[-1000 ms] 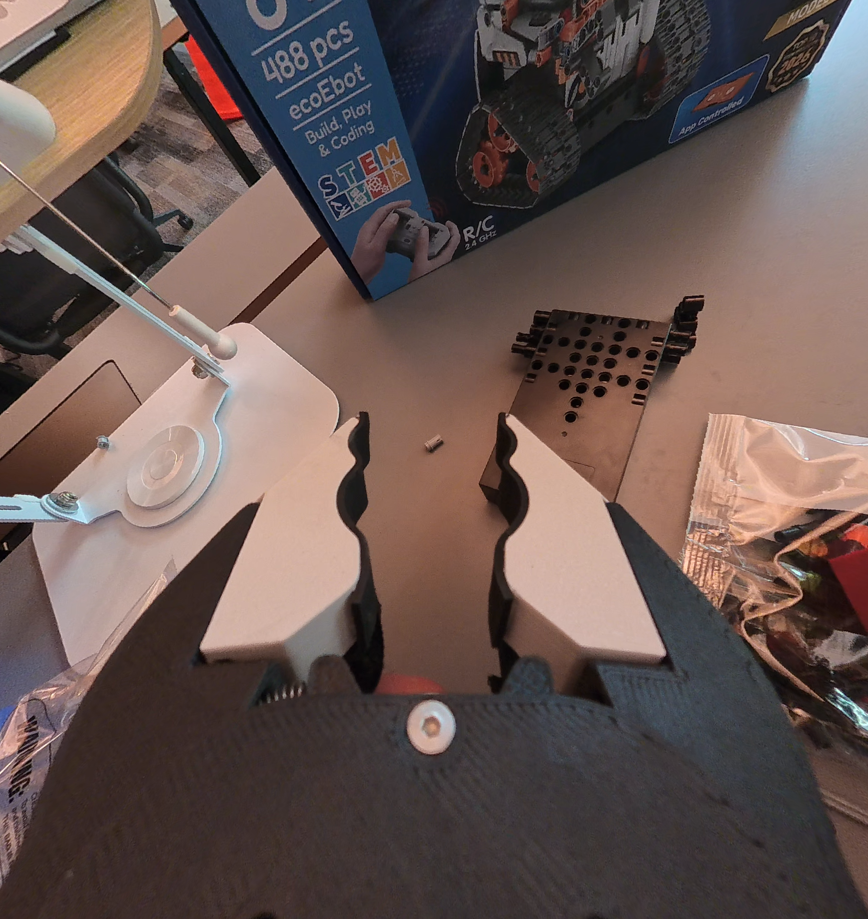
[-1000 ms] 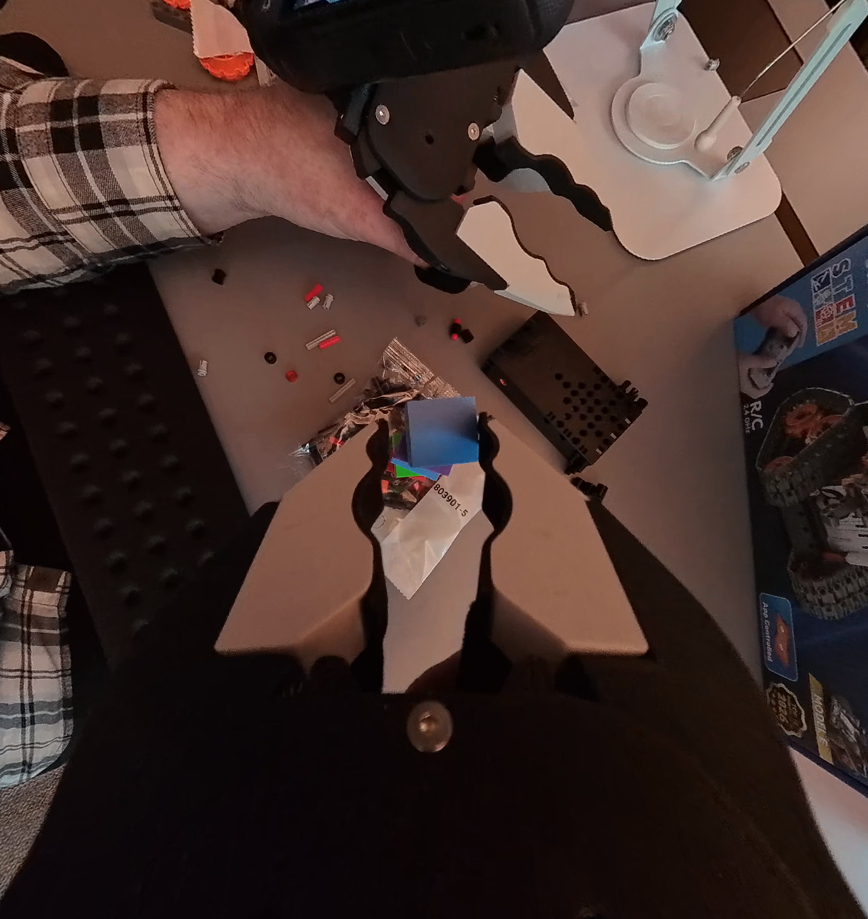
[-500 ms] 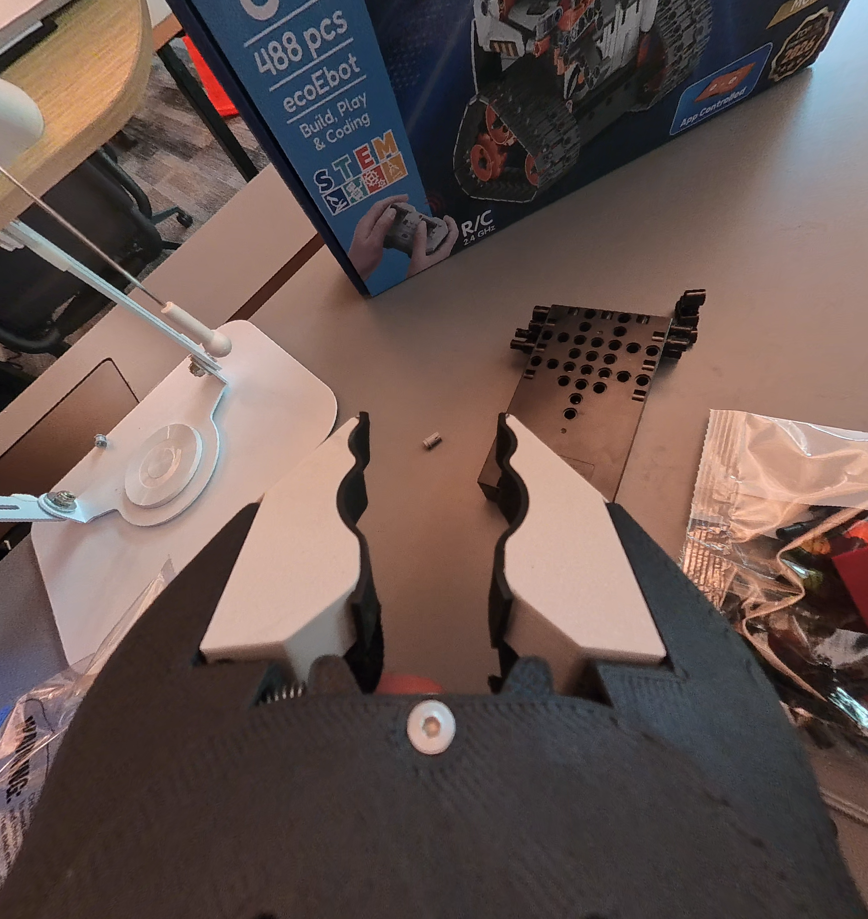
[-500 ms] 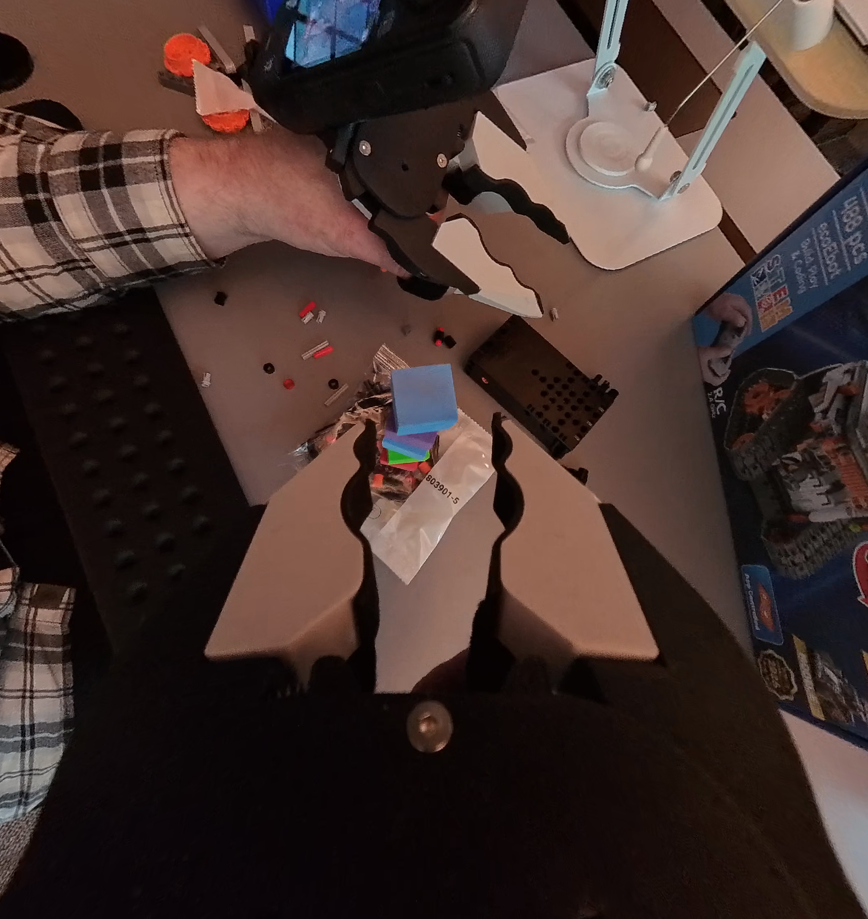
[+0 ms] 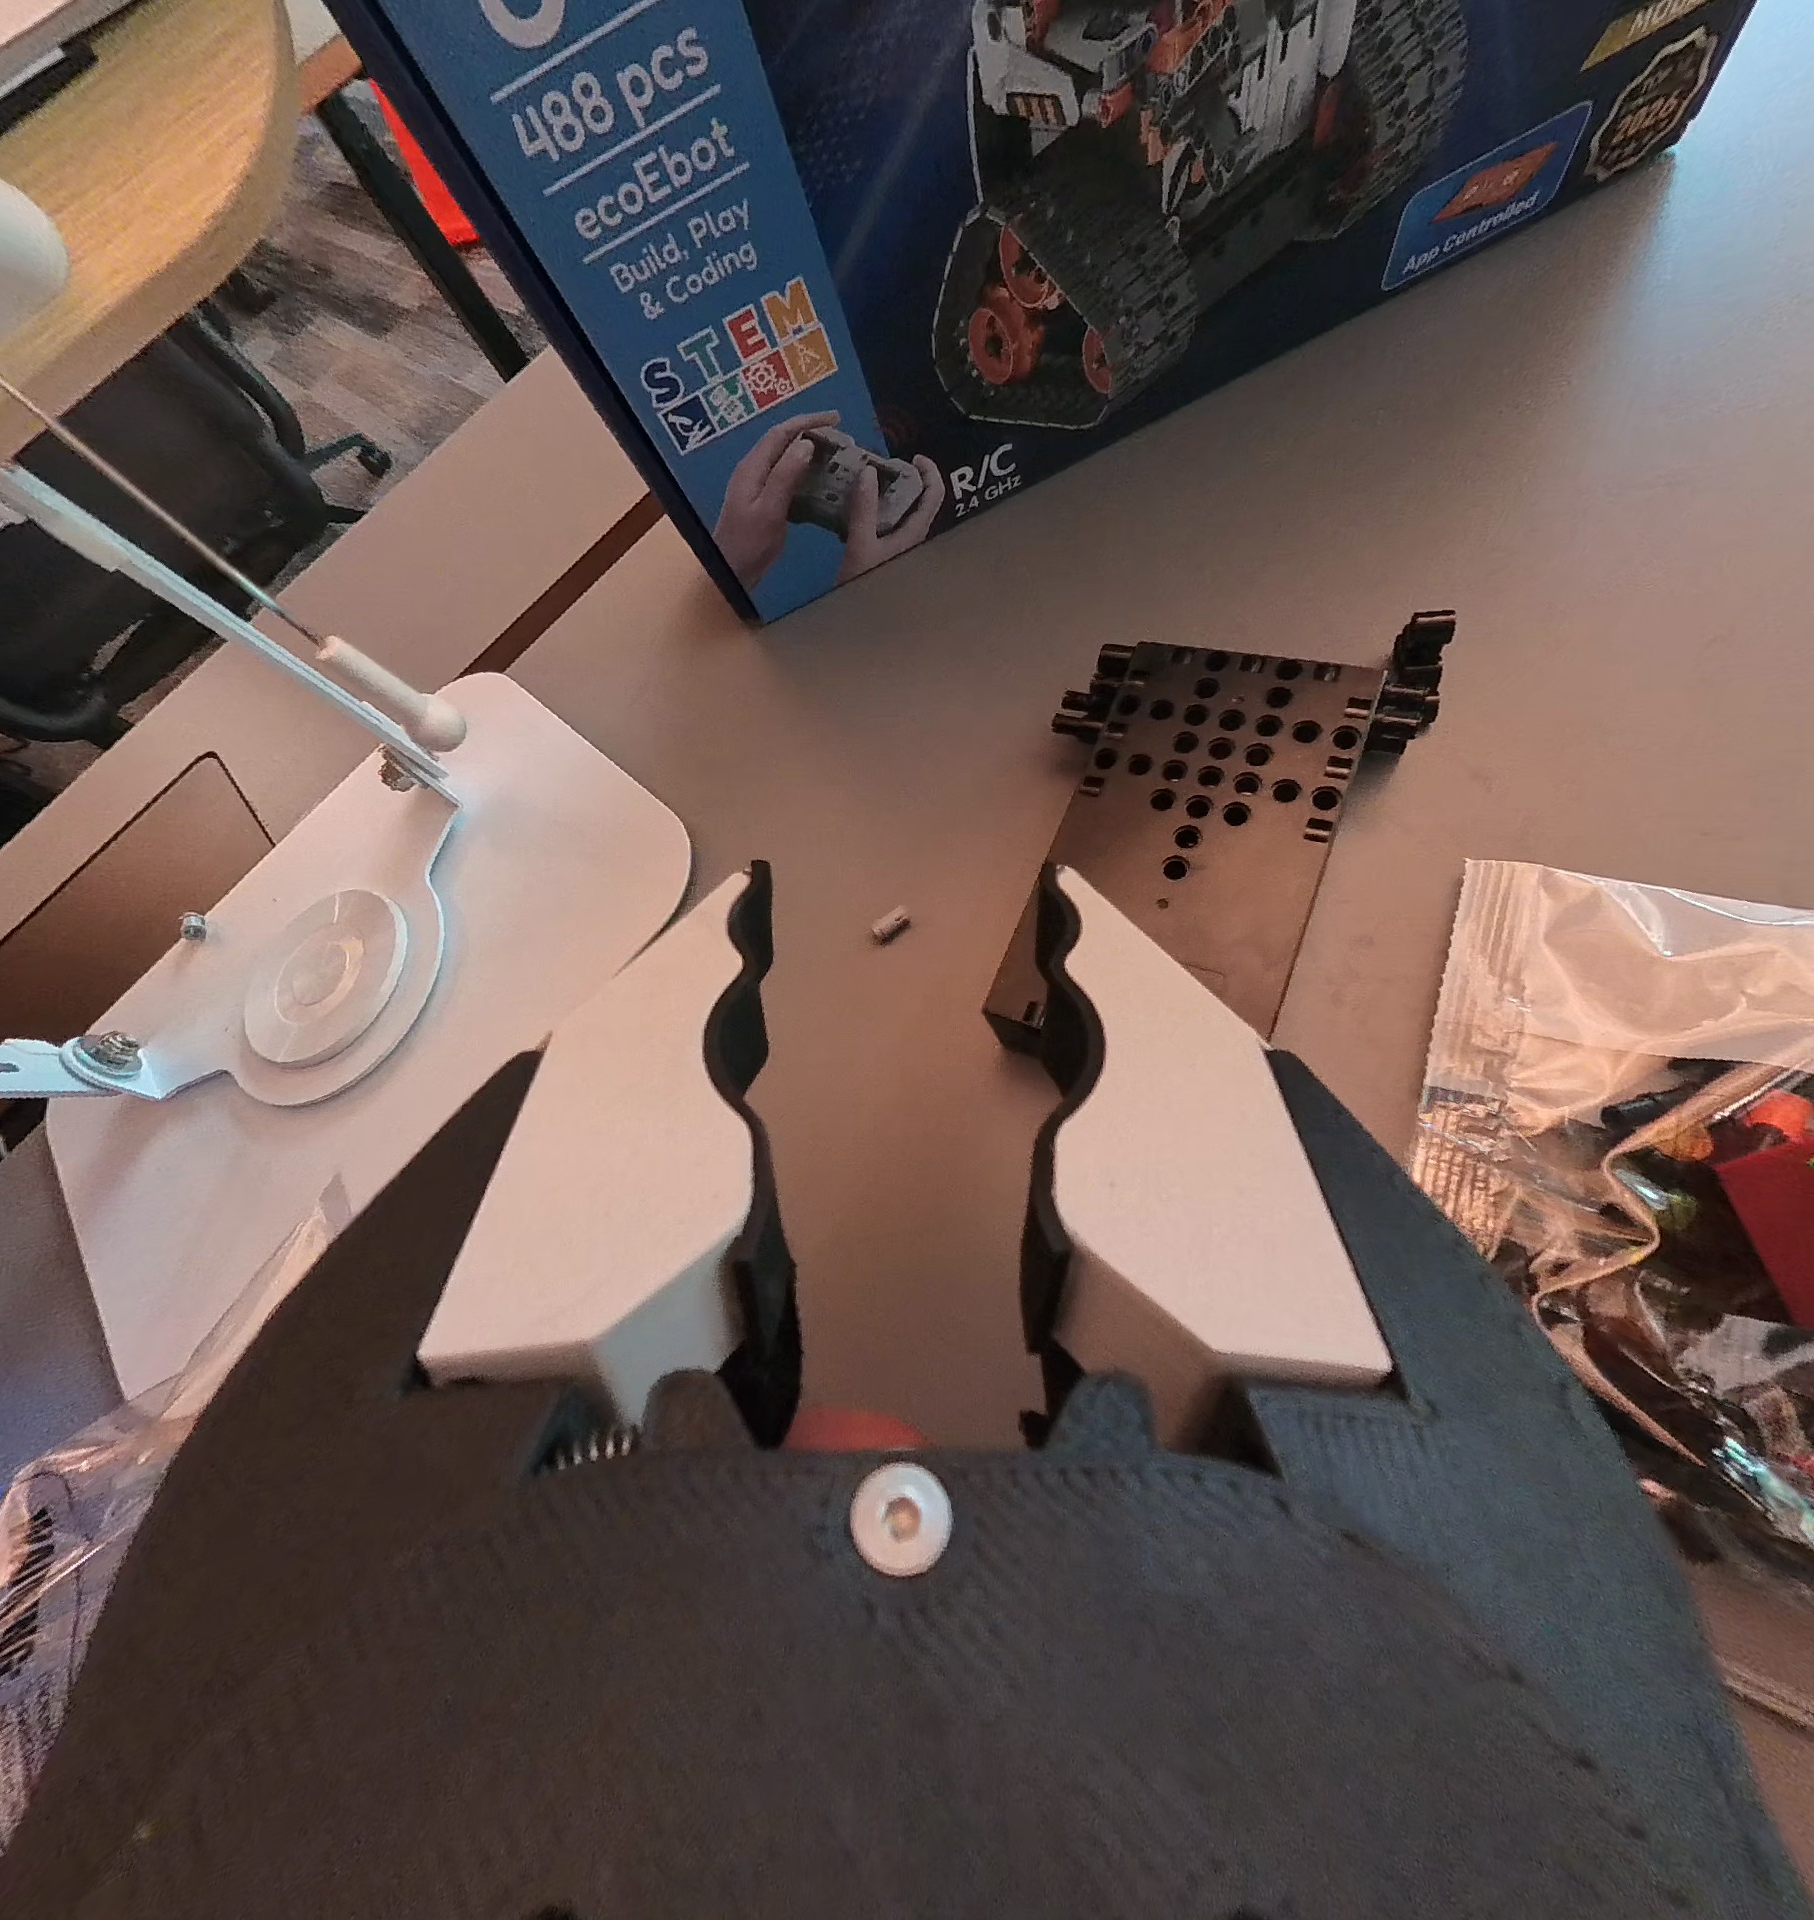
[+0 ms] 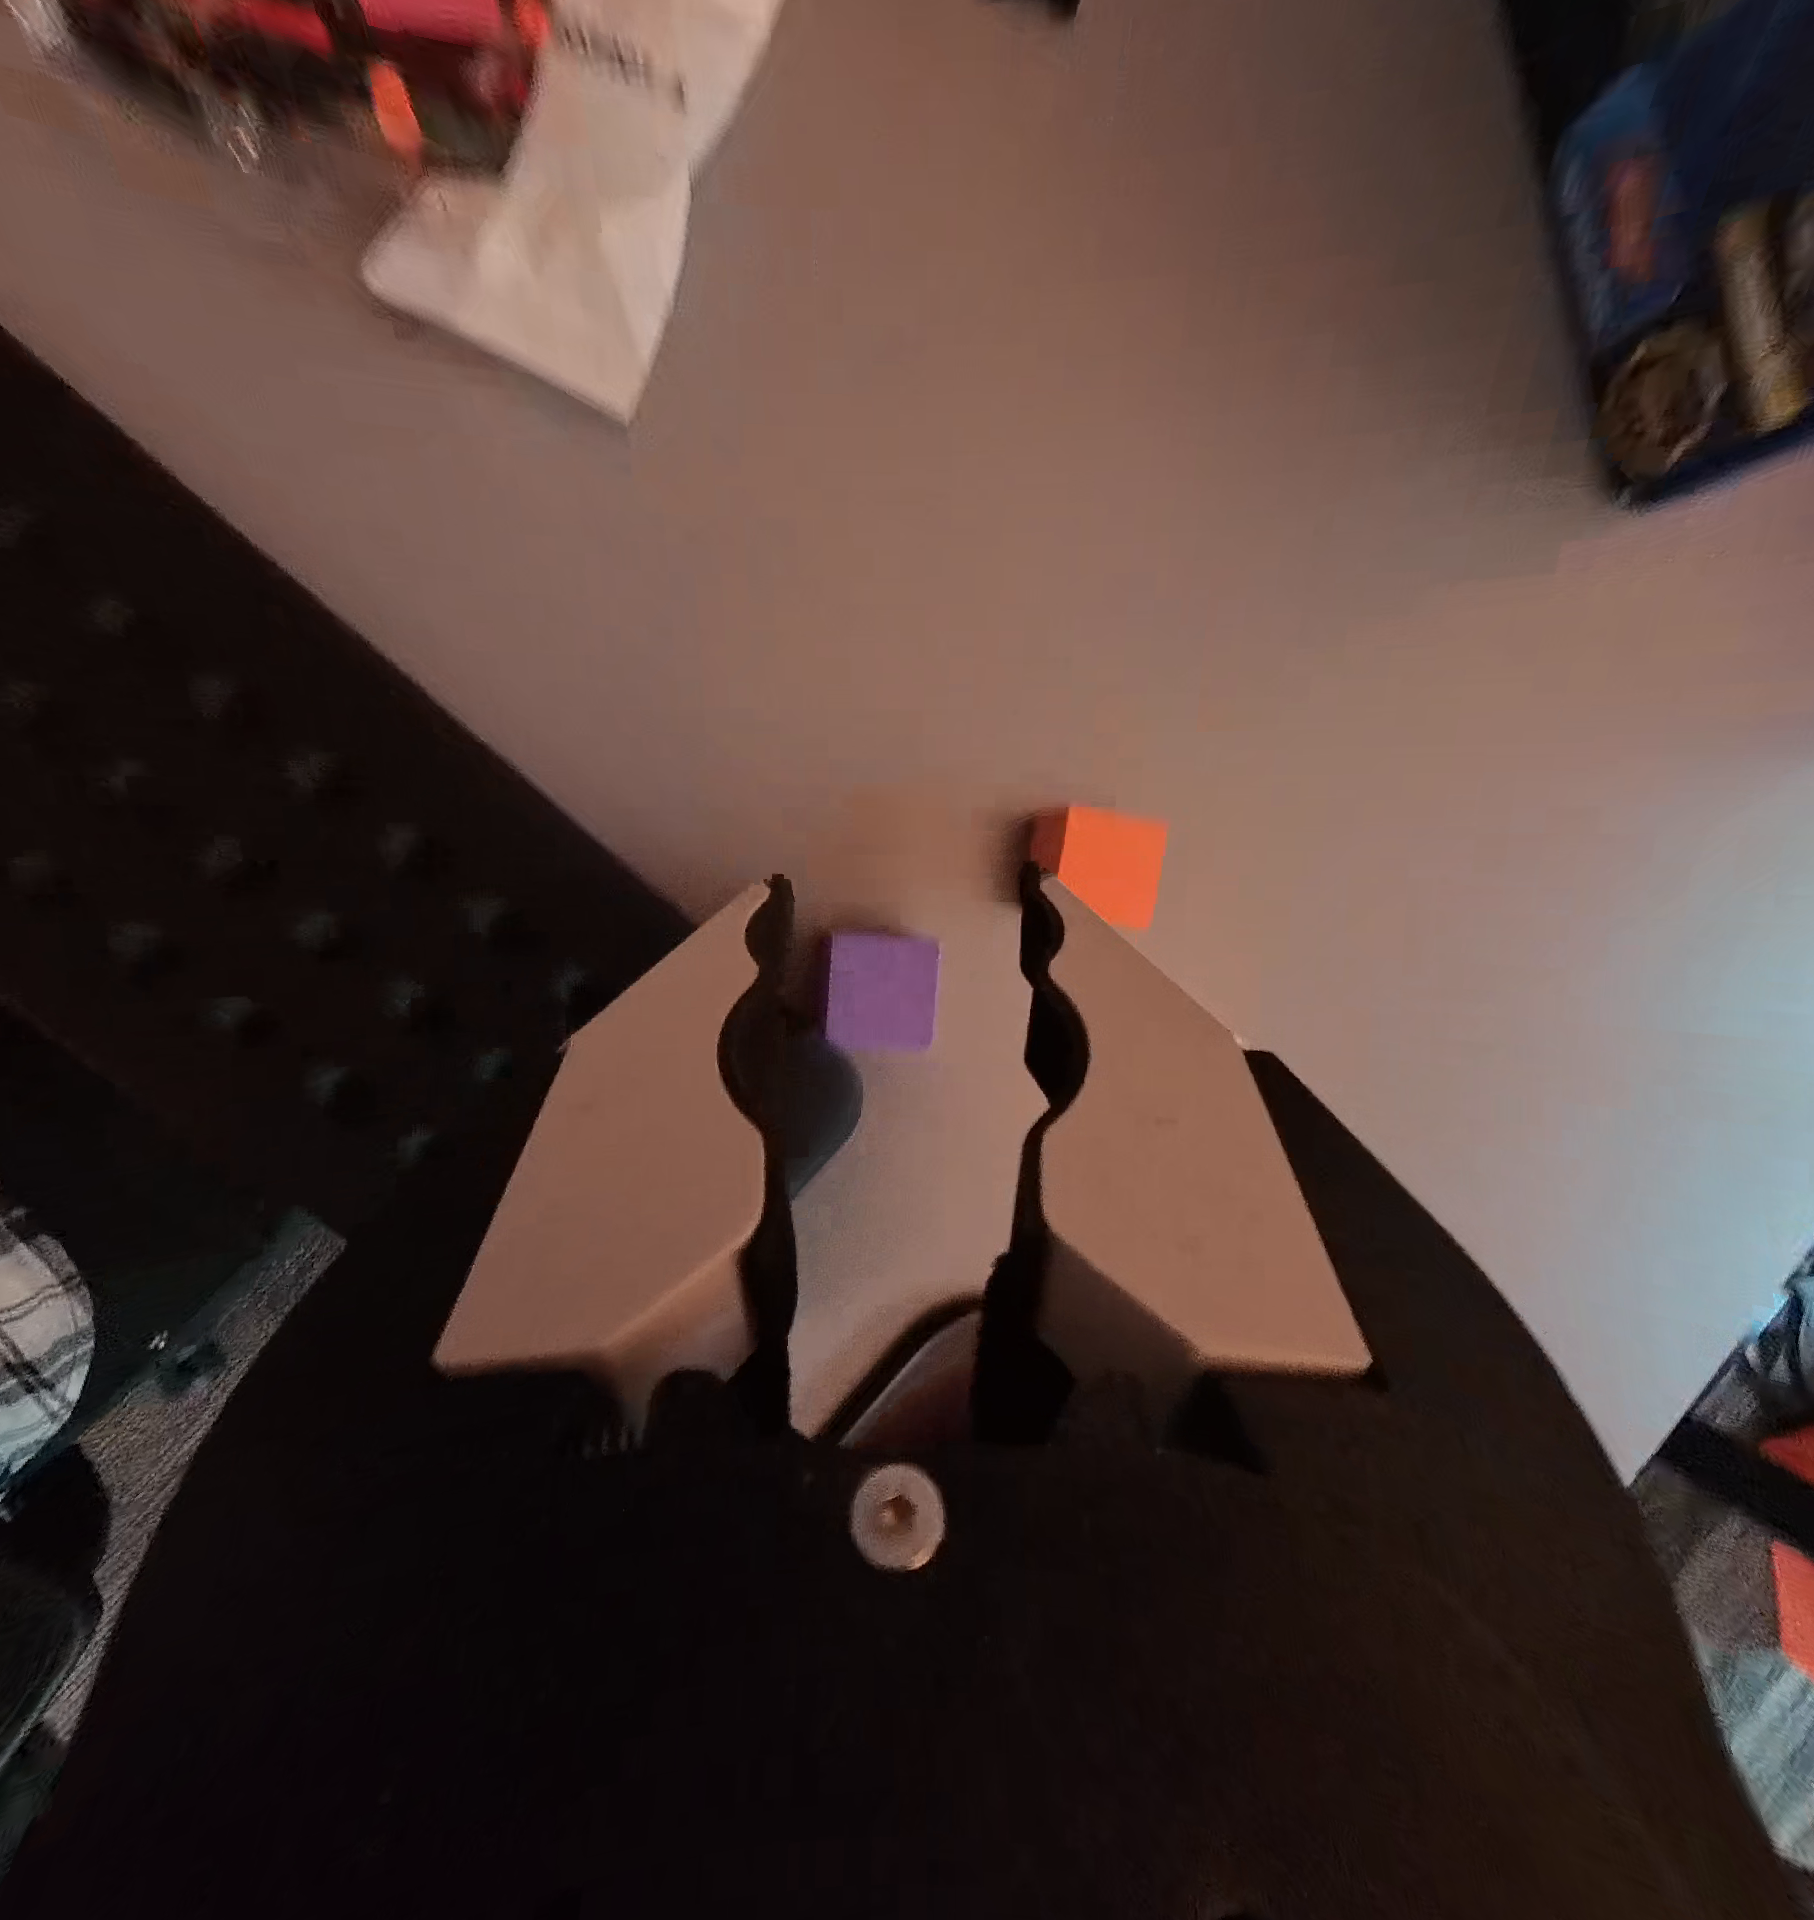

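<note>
Firstly, 1 left gripper (image 5: 908, 883), jaws parted wide, holding nothing, above bare grey table (image 5: 1505, 499); 1 tiny grey pin (image 5: 890, 924) lying loose just beyond the gap between the fingertips; 1 black perforated plate (image 5: 1215, 800) flat on the table, its near corner behind the right-hand finger; 1 white lamp base (image 5: 529, 831) near the left-hand finger, close to the table's left edge; 1 blue toy box (image 5: 778, 208) upright beyond, open table between it and the plate; 1 clear bag of parts (image 5: 1651, 1039) to the right

Then 1 right gripper (image 6: 903, 883), jaws parted, gripping nothing; 1 purple cube (image 6: 880, 992) between the fingers, just beside the left-hand one, contact unclear through blur; 1 orange cube (image 6: 1105, 862) just past the right-hand fingertip; 1 dark studded mat (image 6: 207, 779) along the table's left edge; open table ahead
</note>
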The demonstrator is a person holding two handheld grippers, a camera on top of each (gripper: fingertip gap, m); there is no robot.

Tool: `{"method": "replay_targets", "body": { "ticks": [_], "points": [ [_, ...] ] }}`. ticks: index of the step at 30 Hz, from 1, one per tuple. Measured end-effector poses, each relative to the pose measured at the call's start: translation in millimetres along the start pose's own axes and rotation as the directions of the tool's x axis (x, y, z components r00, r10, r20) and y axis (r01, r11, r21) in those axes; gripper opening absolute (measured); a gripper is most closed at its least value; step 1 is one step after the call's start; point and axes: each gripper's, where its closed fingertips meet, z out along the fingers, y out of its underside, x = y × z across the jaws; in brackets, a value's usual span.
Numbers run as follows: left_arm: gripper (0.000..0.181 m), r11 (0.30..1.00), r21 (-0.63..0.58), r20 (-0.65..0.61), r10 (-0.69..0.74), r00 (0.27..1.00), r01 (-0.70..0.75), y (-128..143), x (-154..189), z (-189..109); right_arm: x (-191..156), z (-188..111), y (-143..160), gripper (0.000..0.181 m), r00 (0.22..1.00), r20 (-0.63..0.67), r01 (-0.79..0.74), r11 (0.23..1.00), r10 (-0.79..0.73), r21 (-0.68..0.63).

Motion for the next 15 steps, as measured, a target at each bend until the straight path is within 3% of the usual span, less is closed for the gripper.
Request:
{"method": "replay_targets", "body": {
  "ticks": [4,6,8,11,15],
  "points": [
    [0.050,1.000,-0.008,-0.002,0.007,1.000,-0.007,2,3,1,-5,15,35,0.043,0.999,0.025,-0.046,0.997,0.048,-0.070],
    [0.050,1.000,-0.007,-0.001,0.004,1.000,-0.004,2,2,1,-6,20,39,0.026,0.997,0.043,-0.057,0.996,0.060,-0.073],
    [0.050,1.000,-0.005,0.001,0.001,1.000,-0.001,2,1,0,-4,21,35,0.024,0.997,0.042,-0.064,0.996,0.066,-0.056],
    [0.050,1.000,-0.006,0.000,-0.001,1.000,0.001,2,1,1,-4,10,1,0.025,0.998,0.056,-0.045,0.998,0.043,0.045],
    [0.050,1.000,-0.011,-0.003,0.008,1.000,-0.008,2,3,3,-22,-23,-85,0.024,0.990,0.109,0.063,0.965,-0.093,0.255]
  ]
}}
